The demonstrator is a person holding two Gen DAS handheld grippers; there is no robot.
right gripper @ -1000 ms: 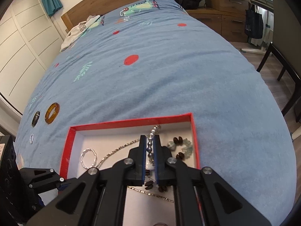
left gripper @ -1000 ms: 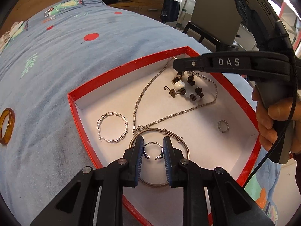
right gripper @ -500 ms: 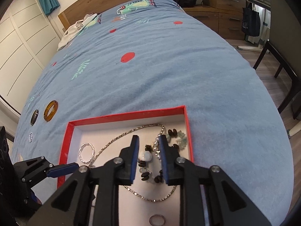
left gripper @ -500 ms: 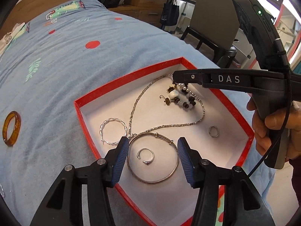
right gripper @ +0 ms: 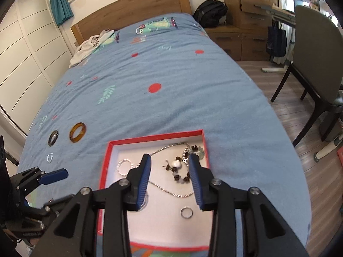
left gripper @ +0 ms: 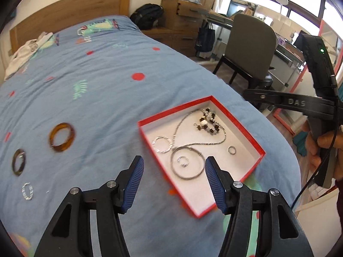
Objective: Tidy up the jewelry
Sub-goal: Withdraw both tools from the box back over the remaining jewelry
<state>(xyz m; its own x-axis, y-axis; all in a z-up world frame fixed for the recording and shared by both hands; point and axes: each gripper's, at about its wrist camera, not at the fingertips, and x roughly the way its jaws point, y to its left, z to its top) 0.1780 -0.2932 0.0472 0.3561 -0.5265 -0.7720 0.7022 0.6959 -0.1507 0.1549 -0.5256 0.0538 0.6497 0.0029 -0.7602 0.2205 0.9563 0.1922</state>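
**A:** Left view first. How about the left tongs?

**B:** Standing wide, just been opening, nothing pinched. Hovering over the near corner of the box, with the open ring lying loose inside the hoop below.

**A:** And the rest of the jewelry?

**B:** Chain, beads and a small ring already in the box. Out on the bed, well to the left: amber bangle, dark ring, silver ring.

**A:** So what next, at a guess?

**B:** Probably clear the box rim, swing left and take the amber bangle across its band, not through the hole. Press lightly, since the soft cover makes it easy to bury a ring in the folds.

**A:** Right view?

**B:** Right tongs partly open, also just been opening, empty, above the beads near the far wall of the box. Mind the chain on leaving, as it looks easily snagged.

**A:** Room?

**B:** Blue patterned cover, wooden headboard, white garment near it. Backpack past the corner, chair beside the bed, wood floor.
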